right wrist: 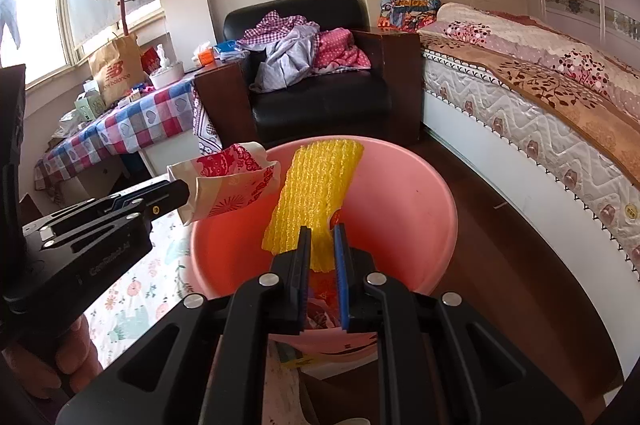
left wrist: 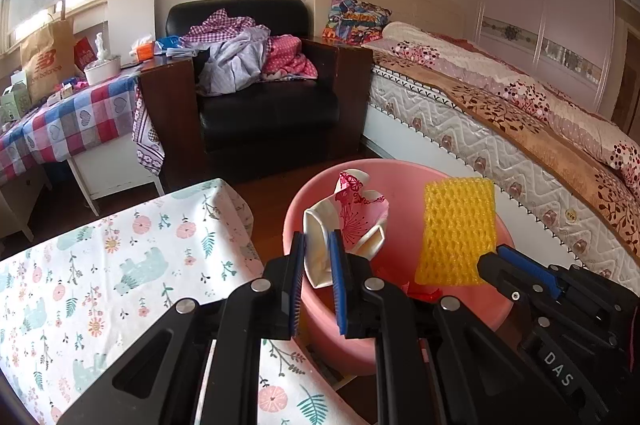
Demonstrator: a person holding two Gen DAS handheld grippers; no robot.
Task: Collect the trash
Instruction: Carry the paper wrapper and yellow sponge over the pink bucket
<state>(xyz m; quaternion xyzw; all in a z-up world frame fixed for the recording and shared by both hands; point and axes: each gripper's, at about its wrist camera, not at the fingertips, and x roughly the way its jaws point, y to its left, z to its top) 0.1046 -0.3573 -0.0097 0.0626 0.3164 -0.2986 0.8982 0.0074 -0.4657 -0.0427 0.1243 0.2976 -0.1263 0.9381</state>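
My left gripper (left wrist: 318,245) is shut on a crushed paper cup (left wrist: 352,221) with a red flower print and holds it over the near left rim of a pink plastic bin (left wrist: 400,181). My right gripper (right wrist: 322,241) is shut on a yellow foam net sleeve (right wrist: 316,193) and holds it over the same bin (right wrist: 420,201). The cup (right wrist: 230,185) and the left gripper (right wrist: 176,193) show at the left of the right wrist view. The sleeve (left wrist: 456,229) and the right gripper (left wrist: 490,259) show at the right of the left wrist view. Red trash (right wrist: 324,291) lies in the bin's bottom.
A table with a floral cloth (left wrist: 120,265) stands left of the bin. A bed (left wrist: 520,113) runs along the right. A black armchair (left wrist: 264,97) heaped with clothes stands behind the bin. A checked-cloth table (left wrist: 72,121) with a paper bag and boxes is at the far left.
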